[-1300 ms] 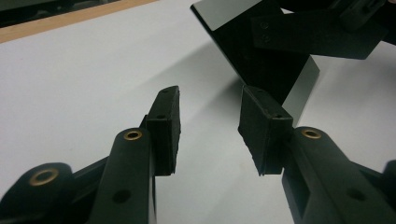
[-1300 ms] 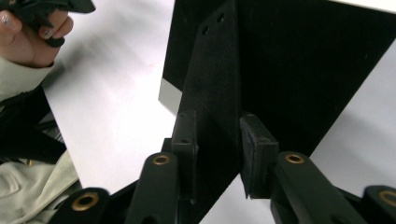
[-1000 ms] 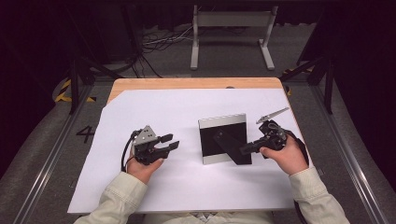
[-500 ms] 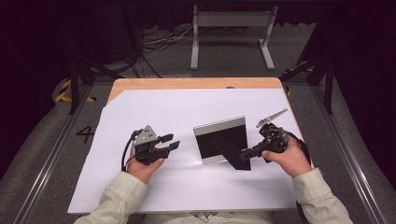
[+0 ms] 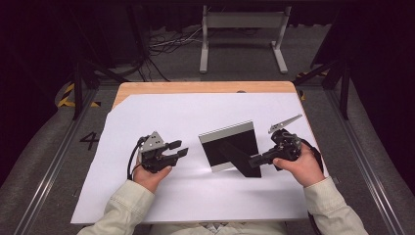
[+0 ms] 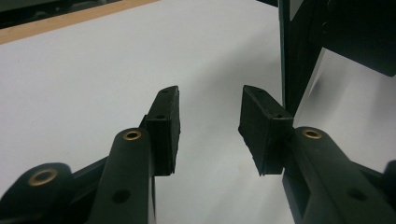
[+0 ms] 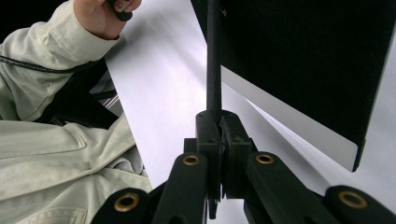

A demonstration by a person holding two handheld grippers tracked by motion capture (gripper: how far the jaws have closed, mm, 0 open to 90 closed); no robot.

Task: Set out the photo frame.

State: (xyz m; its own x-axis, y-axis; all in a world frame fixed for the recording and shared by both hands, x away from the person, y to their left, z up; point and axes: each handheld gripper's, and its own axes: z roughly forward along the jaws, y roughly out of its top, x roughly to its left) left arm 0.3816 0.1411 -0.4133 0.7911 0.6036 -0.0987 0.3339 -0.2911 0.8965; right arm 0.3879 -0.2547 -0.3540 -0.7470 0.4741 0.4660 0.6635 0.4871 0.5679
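Observation:
A picture frame (image 5: 222, 147) with a black back and a silver edge stands tilted up on the white sheet, its back toward me. My right gripper (image 5: 255, 158) is shut on the frame's thin black stand leg (image 5: 241, 164). In the right gripper view the leg (image 7: 213, 60) rises straight out of my right gripper (image 7: 217, 122), with the frame's back (image 7: 303, 51) to its right. My left gripper (image 5: 179, 150) rests on the sheet just left of the frame, open. In the left gripper view nothing lies between the pads of my left gripper (image 6: 209, 105), and the frame's edge (image 6: 286, 51) stands beyond its right jaw.
A large white sheet (image 5: 166, 117) covers most of the wooden table (image 5: 195, 87), whose bare strip shows at the far edge. A grey metal stand (image 5: 242, 29) and cables lie on the floor beyond. Pale sleeves (image 5: 117, 210) come in from the near edge.
The frame has tipped up from lying flat to standing tilted and has shifted slightly left, lifted by its stand leg in the right gripper. The left gripper has stayed put.

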